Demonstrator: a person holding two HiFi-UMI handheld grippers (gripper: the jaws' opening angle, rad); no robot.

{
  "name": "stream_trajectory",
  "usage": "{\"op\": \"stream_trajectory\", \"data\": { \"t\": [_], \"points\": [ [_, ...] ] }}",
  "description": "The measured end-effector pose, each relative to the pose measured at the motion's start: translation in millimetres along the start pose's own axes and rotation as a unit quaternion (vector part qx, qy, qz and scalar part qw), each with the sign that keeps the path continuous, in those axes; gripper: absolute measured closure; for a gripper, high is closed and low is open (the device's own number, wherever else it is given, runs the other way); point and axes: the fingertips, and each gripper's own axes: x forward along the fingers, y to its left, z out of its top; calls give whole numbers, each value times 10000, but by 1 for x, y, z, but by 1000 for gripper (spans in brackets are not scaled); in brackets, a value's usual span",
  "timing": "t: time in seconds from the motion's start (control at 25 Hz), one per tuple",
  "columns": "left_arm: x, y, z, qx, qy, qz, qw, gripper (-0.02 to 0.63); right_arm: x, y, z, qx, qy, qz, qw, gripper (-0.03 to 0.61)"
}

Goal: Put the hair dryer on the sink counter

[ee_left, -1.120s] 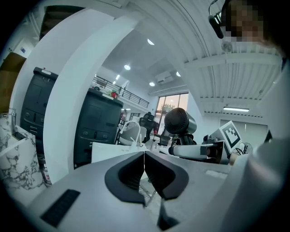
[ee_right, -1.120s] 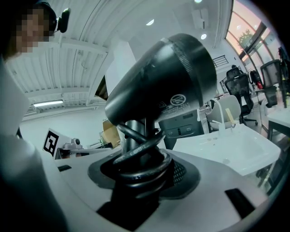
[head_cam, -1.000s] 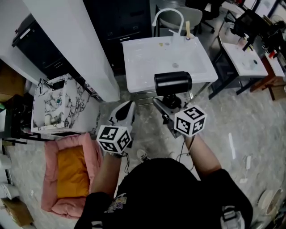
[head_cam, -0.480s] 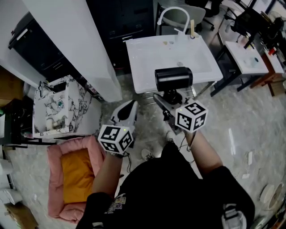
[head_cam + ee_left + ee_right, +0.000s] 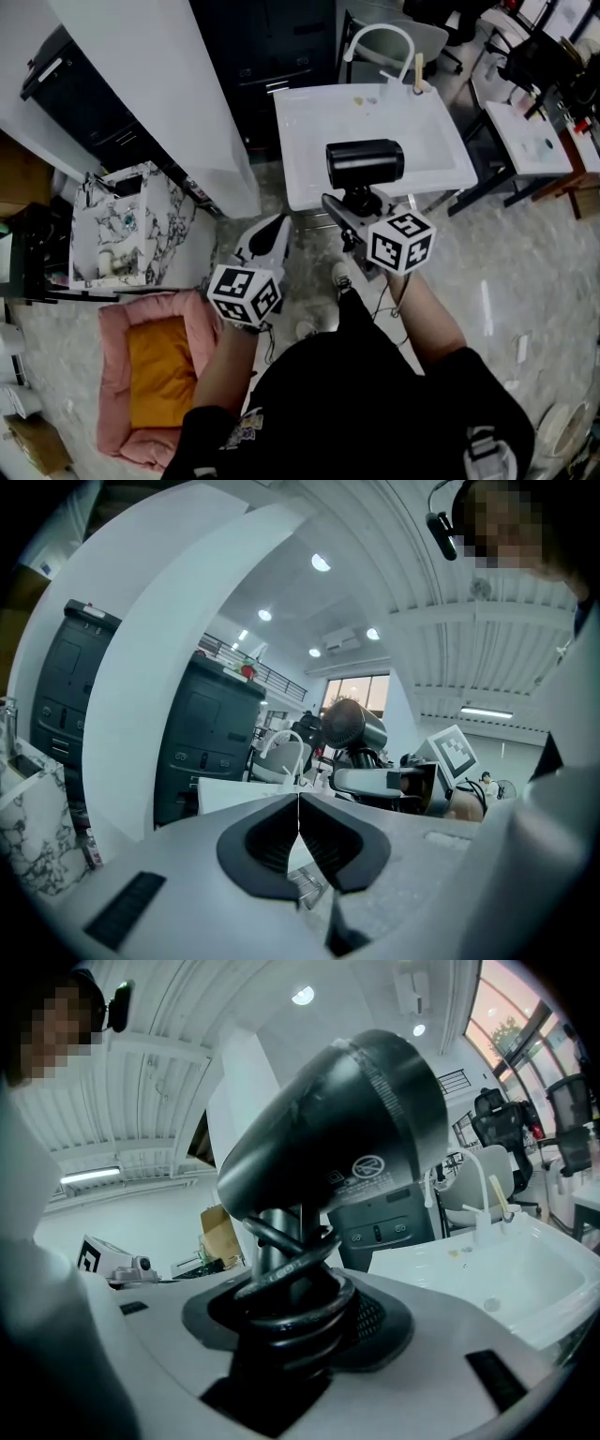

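Observation:
The black hair dryer is held upright in the air, its barrel level, over the front edge of the white sink. My right gripper is shut on its handle, which has the cord coiled round it; the dryer's barrel fills the right gripper view. The sink basin lies ahead and to the right. My left gripper hangs lower left of the dryer, shut and empty, its pads touching. The dryer shows beyond them.
A curved white faucet and a wooden-handled item stand at the sink's back. A white panel and dark cabinet rise at left. A marbled box and pink pet bed sit on the floor. Small tables stand right.
The person has stepped toward the sink, which now lies nearer in the head view. The dryer has come from short of the sink to over its front edge. Both grippers keep their state.

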Motion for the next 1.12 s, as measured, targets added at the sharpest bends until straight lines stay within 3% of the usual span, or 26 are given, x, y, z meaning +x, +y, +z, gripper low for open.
{"op": "stream_trajectory", "data": {
  "t": [1.12],
  "points": [
    [279,58,42,-37,57,748,9972,609,140,-261,92,291,310,694,9967,356]
  ]
}}
